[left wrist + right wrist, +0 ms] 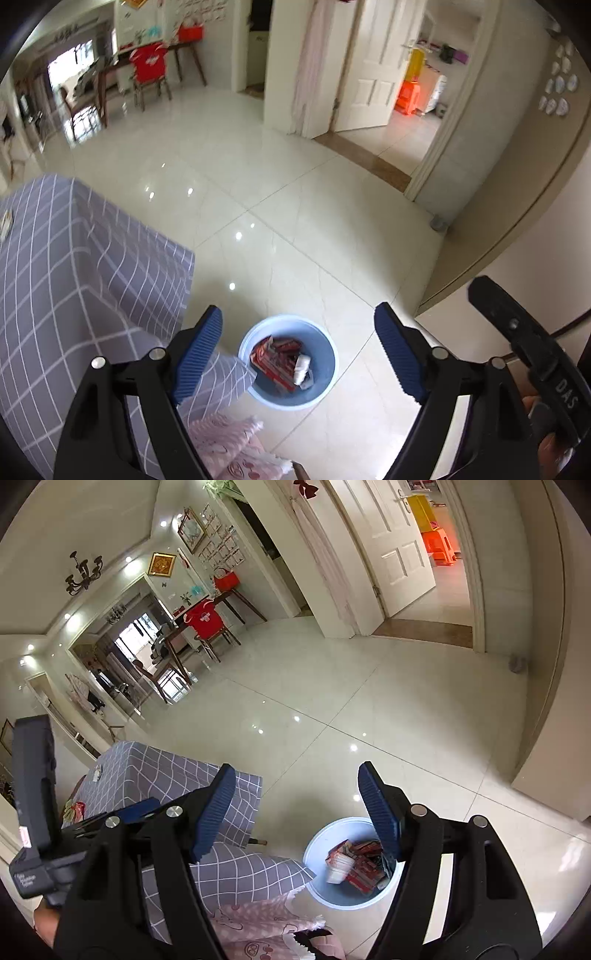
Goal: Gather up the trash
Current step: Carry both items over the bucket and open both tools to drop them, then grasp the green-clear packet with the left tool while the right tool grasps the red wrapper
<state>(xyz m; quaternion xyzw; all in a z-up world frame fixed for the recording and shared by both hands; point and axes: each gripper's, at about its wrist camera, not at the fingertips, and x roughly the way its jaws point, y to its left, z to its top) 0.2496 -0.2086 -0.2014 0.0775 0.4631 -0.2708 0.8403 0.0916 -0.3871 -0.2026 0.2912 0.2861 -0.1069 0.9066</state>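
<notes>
Judging by the look of it, the trash is light and crushable: red printed wrappers or flattened cartons and a small white bottle or tube, all thin stuff that would buckle under a hard squeeze. A pinch across a flat edge of a wrapper, or around the middle of the white piece, is judged the surest hold. All of it is seen lying inside the pale blue bin, which stands on the tiled floor just beside the table draped in a grey checked cloth. The bin is loosely part-filled, with room left. The left gripper is held above the bin with its jaws spread wide and nothing between them. The right gripper is likewise parted and empty, with the bin seen below its right finger. More items are seen on the tabletop, too small to identify.
</notes>
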